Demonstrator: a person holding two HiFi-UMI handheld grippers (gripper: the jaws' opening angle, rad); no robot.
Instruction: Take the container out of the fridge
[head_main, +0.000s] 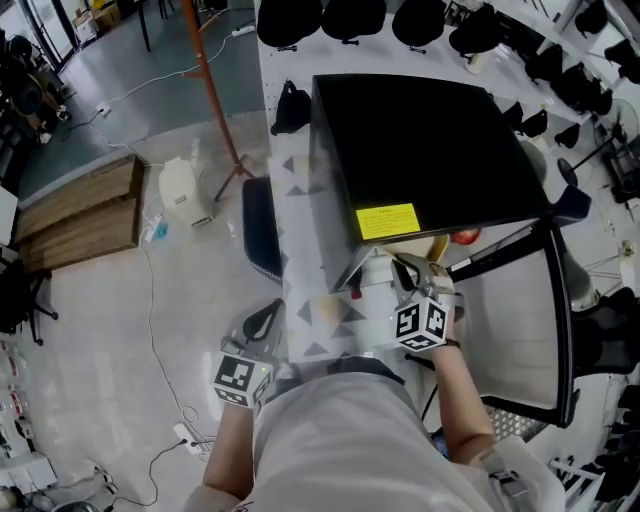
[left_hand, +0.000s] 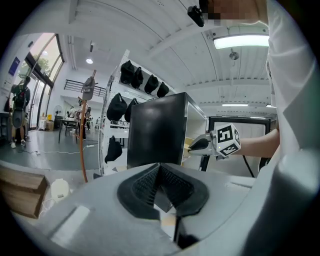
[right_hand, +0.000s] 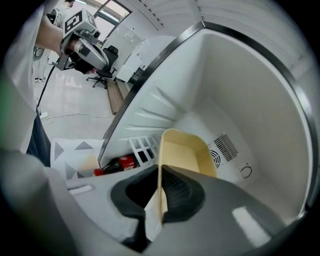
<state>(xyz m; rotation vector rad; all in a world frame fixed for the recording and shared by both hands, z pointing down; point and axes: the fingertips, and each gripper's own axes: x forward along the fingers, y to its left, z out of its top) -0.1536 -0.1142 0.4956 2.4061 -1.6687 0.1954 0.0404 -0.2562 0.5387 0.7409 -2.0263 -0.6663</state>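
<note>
Grey workshop floor and a pegboard hung with black caps (head_main: 350, 18) in the background, plus a small black fridge (head_main: 420, 150) sitting on a patterned tablecloth (head_main: 305, 250) with its door (head_main: 520, 330) swung open. Progress-wise, it looks like the grab is done and the pull-out isn't. The right gripper (right_hand: 161, 172) has its fingers pinched on the thin near wall of the cream container (right_hand: 187, 150). The rest of the tub stretches away past the fingertips, inside the white fridge cavity as far as that view shows. A cola bottle (right_hand: 116, 165) lies to the left of those fingers and a little beyond them. So what's left is drawing the tub clear of the opening. The right arm is reached forward into the fridge mouth, with the gripper tipped a bit downward. The left gripper (left_hand: 159, 172) hangs near the person's hip, fingers together with nothing between them, pointing roughly level toward the fridge's side.
</note>
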